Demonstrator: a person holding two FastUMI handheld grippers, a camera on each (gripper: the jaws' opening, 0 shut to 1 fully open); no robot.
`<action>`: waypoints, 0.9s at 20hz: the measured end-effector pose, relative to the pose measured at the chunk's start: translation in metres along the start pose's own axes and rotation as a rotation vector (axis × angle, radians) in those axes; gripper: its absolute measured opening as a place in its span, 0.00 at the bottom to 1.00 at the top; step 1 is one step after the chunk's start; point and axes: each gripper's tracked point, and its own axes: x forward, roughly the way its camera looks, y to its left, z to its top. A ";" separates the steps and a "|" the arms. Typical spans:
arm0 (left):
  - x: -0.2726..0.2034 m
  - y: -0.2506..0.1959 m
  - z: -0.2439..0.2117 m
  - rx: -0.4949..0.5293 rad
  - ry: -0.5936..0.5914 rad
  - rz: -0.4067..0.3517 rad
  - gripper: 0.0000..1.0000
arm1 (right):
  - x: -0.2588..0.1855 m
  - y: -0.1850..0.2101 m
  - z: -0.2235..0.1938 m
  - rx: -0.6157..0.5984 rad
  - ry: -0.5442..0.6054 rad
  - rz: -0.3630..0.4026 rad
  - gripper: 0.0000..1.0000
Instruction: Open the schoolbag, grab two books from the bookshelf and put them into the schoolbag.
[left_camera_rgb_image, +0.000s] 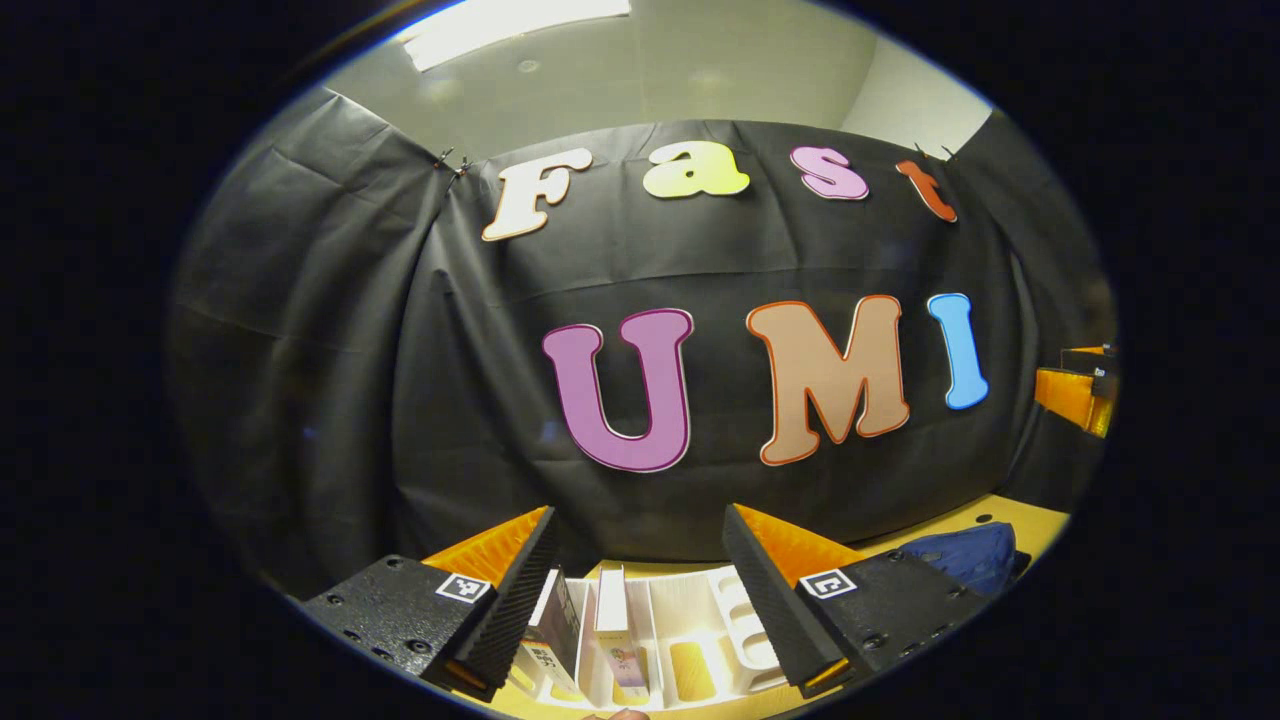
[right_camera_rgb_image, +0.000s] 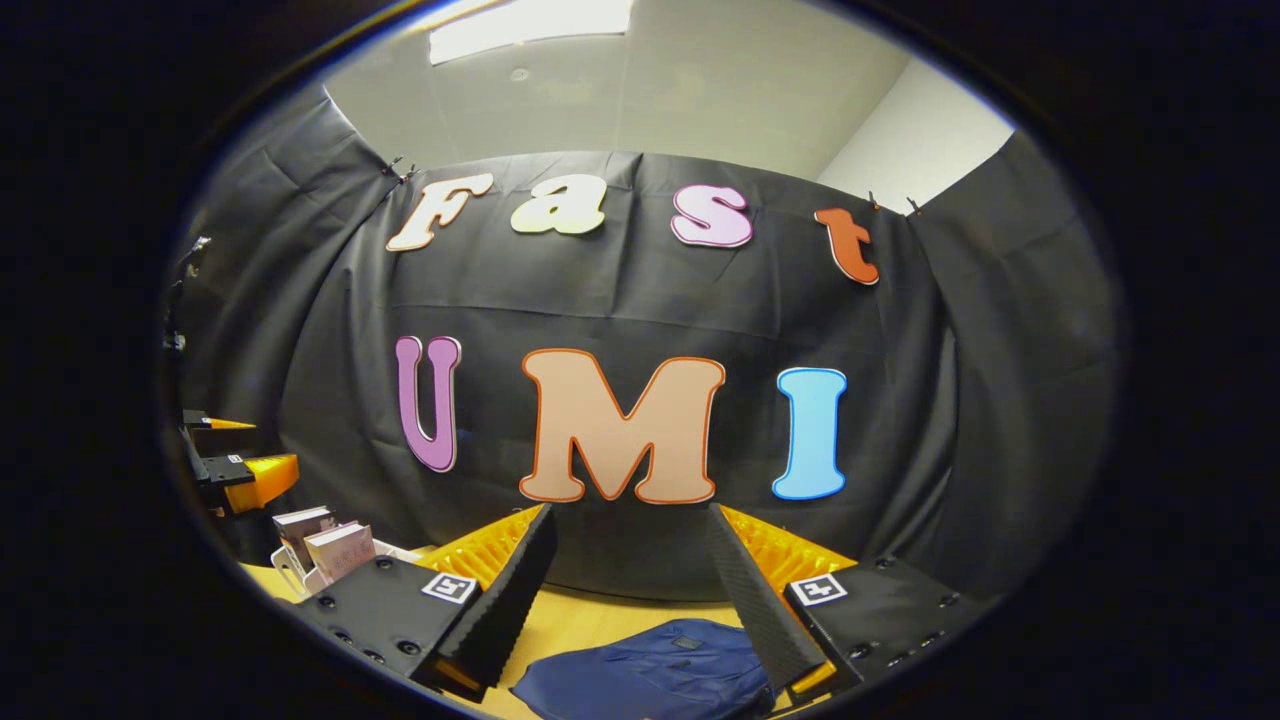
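Navy schoolbag (right_camera_rgb_image: 650, 668) lies flat on desk (right_camera_rgb_image: 600, 620) at 6 o'clock between right gripper (right_camera_rgb_image: 630, 590) jaws, wide open, empty. Left gripper (left_camera_rgb_image: 640, 590), likewise open, frames bookshelf (left_camera_rgb_image: 690, 625) w/ prob. two upright books (left_camera_rgb_image: 612, 625).

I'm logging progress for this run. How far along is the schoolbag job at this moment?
Nothing looks done yet. The schoolbag lies flat on the table, apparently closed, below the open right gripper. Both books stand in the bookshelf, with the open left gripper above them, holding nothing. Left: open the bag, grab both books, put them in.
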 end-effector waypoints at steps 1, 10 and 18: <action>0.003 0.006 -0.001 -0.010 0.001 0.013 0.99 | 0.003 0.009 -0.002 -0.010 0.003 0.014 1.00; 0.018 0.017 -0.010 -0.002 0.018 0.028 0.95 | 0.022 0.027 -0.014 -0.017 0.014 0.035 1.00; 0.018 0.013 -0.017 -0.027 0.038 0.027 0.96 | 0.024 0.029 -0.029 -0.053 0.039 0.050 0.93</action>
